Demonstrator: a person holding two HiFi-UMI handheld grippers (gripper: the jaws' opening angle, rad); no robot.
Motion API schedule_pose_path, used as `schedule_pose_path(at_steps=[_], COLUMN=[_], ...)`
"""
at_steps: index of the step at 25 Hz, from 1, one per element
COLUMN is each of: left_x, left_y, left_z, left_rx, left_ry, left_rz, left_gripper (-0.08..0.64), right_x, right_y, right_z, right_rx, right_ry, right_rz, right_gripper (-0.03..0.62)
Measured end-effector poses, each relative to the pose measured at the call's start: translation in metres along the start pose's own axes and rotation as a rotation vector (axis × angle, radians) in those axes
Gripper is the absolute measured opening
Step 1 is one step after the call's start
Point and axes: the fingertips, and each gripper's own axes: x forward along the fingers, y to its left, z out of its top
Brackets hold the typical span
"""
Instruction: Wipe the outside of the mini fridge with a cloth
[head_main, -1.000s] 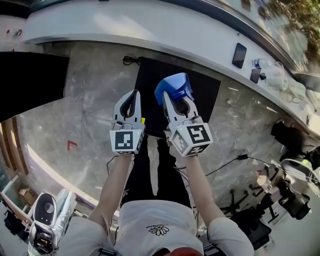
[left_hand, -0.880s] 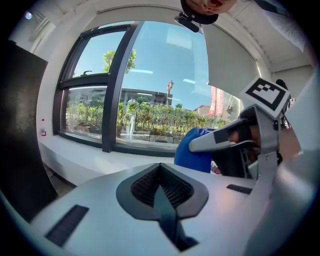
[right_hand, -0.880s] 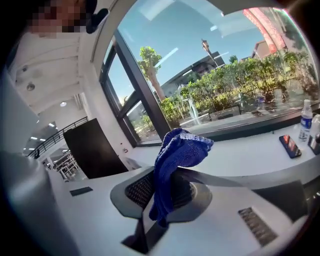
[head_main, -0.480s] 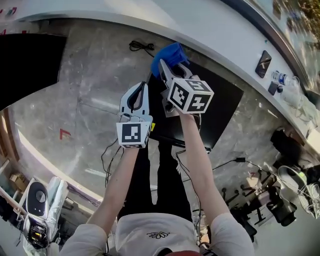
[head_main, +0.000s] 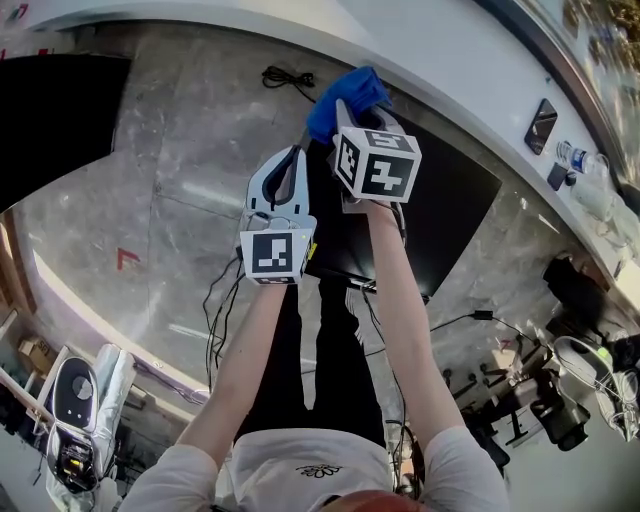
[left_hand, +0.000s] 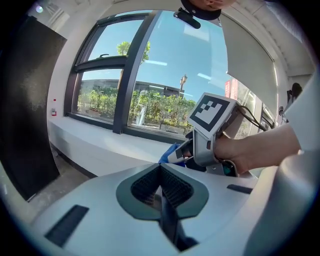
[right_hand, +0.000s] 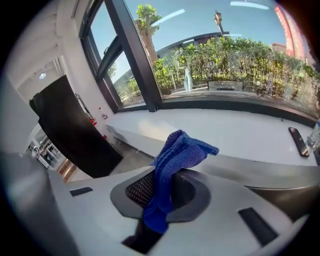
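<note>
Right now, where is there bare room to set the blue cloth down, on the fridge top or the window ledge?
The black fridge top is bare right of the right gripper, which holds the blue cloth. The white ledge is bare from behind the cloth up to the phone. Beyond the phone, around the bottle, the ledge is crowded.

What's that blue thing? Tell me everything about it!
It is a blue cloth, soft and nubbly like a woven rag. It is bunched up, not spread flat. The right gripper has its jaws shut on the cloth's lower part, so a crumpled tuft sticks out past the tips and a short end trails back between them. In the head view it sits by the far corner of the black mini fridge; whether it touches the fridge cannot be told.
</note>
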Motion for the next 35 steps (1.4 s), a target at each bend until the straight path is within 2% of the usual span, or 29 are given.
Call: schedule_pose_path(at_steps=[6,14,26,35], left_x=[0.003,0.008,0.010,0.010], left_y=[-0.014,-0.055,-0.126,-0.162], left_z=[-0.006,-0.018,-0.035,-0.048], left_rx=[0.017,0.043,0.104,0.126], left_ry=[0.019,0.042,0.071,0.090], left_rz=[-0.024,-0.078,-0.146,-0.155], left_gripper=[0.005,0.005,0.005,0.005], right_x=[-0.007,-0.037,-0.111,-0.168], right_y=[-0.021,-0.064,-0.183,-0.270], right_z=[-0.007,-0.025,-0.064,-0.096], right_rx=[0.017,0.041,0.119,0.156], right_ry=[0.002,-0.009,-0.035,-0.036], right_rz=[-0.043,-0.089,-0.237,-0.366], right_gripper=[0.072,0.071,0.072,0.072])
